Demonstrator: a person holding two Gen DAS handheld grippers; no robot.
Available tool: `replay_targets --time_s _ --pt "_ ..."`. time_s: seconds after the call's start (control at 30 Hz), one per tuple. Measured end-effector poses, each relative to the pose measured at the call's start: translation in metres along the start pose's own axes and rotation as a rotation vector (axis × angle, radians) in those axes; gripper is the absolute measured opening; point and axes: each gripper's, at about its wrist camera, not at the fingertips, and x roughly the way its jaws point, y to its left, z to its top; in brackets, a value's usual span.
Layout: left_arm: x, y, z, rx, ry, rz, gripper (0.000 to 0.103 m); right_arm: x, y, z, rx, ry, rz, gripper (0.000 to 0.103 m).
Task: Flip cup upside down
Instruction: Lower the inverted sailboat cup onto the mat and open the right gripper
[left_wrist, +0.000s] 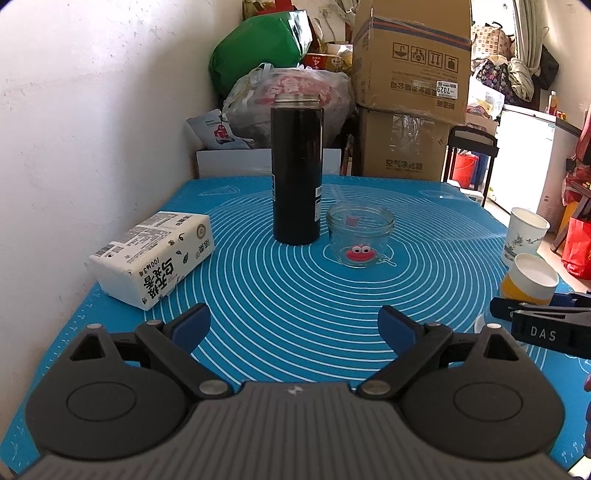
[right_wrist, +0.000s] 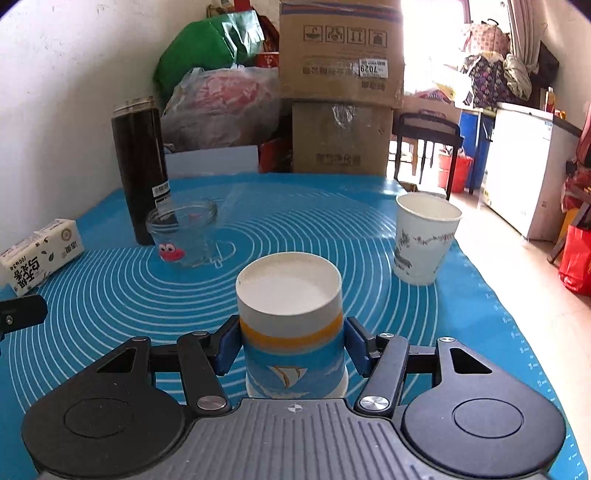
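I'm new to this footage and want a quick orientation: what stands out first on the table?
Nearest, the right gripper has its fingers at either side of an upside-down paper cup with a yellow band and sailboat print. Behind it to the right, a white paper cup stands upright, and at centre-left a tall black bottle rises beside a clear glass jar on the blue ringed mat.

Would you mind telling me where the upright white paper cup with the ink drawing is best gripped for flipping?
Grip the white paper cup across its mid-wall, coming level from the near side. It stands upright, mouth up, tapering downward, and the rim is thin. The right gripper must first leave the sailboat cup.
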Motion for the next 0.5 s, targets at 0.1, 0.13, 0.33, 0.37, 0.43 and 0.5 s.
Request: replay_targets --time_s 0.1,0.13,0.33,0.37,0.43,0.5 --pt "-0.002 -0.003 0.000 0.002 0.001 -0.003 0.096 -0.002 -0.002 0.001 0.005 0.005 0.009 0.060" --pt "-0.003 -0.004 0.000 0.003 0.001 -0.004 0.096 -0.003 -0.002 0.001 0.009 0.008 0.011 0.061" --pt "-0.009 -0.010 0.001 0.011 0.002 -0.009 0.096 -0.007 -0.006 -0.001 0.010 0.017 0.030 0.070" --pt "-0.011 -0.012 0.001 0.014 0.002 -0.010 0.096 -0.008 -0.007 -0.001 0.014 0.018 0.036 0.074" --pt "-0.014 -0.014 0.001 0.015 0.003 -0.009 0.096 -0.012 -0.009 -0.001 0.028 0.023 0.043 0.082" --pt "-0.018 -0.016 0.001 0.012 0.005 -0.008 0.096 -0.018 -0.012 -0.001 0.041 0.027 0.057 0.087"
